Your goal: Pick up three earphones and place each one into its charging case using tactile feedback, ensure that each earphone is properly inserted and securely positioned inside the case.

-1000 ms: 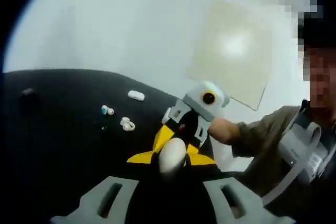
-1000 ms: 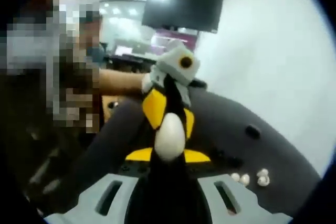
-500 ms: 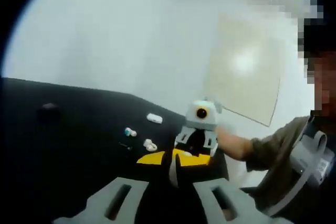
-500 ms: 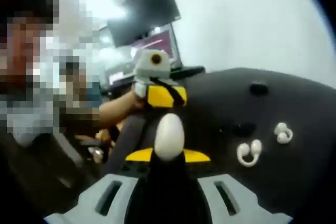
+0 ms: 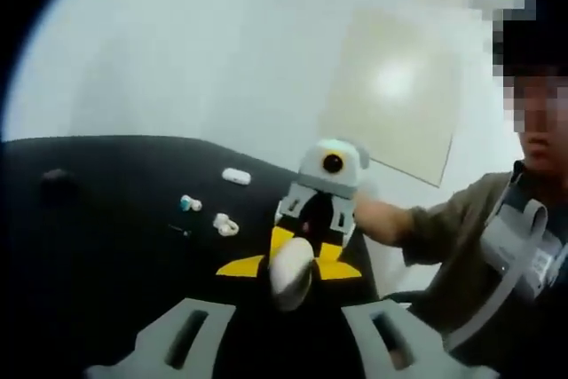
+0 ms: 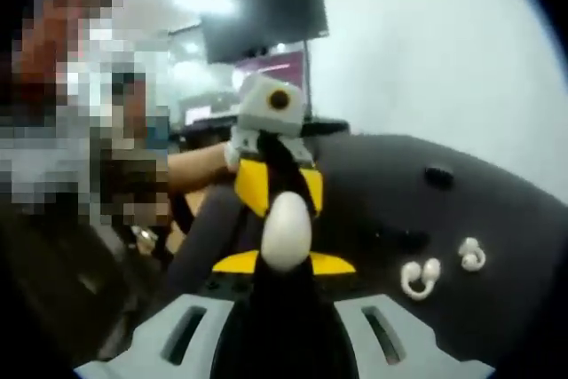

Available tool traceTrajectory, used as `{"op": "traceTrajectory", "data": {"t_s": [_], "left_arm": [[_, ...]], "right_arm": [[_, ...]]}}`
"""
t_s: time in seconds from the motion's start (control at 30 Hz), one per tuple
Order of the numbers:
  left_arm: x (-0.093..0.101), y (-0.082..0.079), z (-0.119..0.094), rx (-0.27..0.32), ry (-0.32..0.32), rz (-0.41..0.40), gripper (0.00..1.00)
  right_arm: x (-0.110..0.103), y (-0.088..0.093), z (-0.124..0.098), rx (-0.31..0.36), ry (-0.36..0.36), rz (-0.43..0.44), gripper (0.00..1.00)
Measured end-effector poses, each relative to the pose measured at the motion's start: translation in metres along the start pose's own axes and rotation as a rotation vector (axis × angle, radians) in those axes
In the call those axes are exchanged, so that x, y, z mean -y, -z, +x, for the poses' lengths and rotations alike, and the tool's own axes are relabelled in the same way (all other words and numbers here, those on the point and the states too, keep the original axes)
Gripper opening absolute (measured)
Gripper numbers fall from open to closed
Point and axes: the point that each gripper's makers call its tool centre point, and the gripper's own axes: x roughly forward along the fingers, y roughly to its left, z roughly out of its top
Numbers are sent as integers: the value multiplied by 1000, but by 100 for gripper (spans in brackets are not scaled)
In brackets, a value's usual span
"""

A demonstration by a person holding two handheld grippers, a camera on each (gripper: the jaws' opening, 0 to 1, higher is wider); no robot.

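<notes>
White case (image 6: 286,232) between both claws' tips

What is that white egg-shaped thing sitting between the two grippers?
Likely a closed charging case, pinched between the left gripper and the right gripper, as the right gripper view shows. Loose earphones lie apart on the black table.

White wall (image 5: 177,51), black table (image 5: 89,246)

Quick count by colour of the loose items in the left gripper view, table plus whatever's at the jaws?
White: 3 (case at the jaws, oblong piece, earphone)
Teal-and-white: 1 (earbud)
Dark: 1 (small lump, too blurred to identify)
Total: 5
</notes>
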Motion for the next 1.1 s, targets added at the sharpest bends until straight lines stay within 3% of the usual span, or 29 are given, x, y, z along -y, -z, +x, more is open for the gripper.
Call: {"op": "traceTrajectory", "data": {"t_s": [0.3, 0.47, 0.7, 0.8, 1.1], "left_arm": [[-1, 3, 2, -19, -11, 81, 19], [-1, 1, -2, -28, 18, -35, 16], [3, 1, -2, -25, 22, -76, 16], [3, 1, -2, -30, 34, -131, 16], [4, 2, -1, -28, 36, -149, 16]], "right_arm": [[0, 1, 0, 5, -2, -4, 20], [-2, 1, 2, -12, 33, -153, 20], [-1, 0, 2, -11, 36, -159, 20], [-3, 0, 2, -10, 41, -191, 20], [-2, 0, 2, -9, 49, -226, 20]]}}
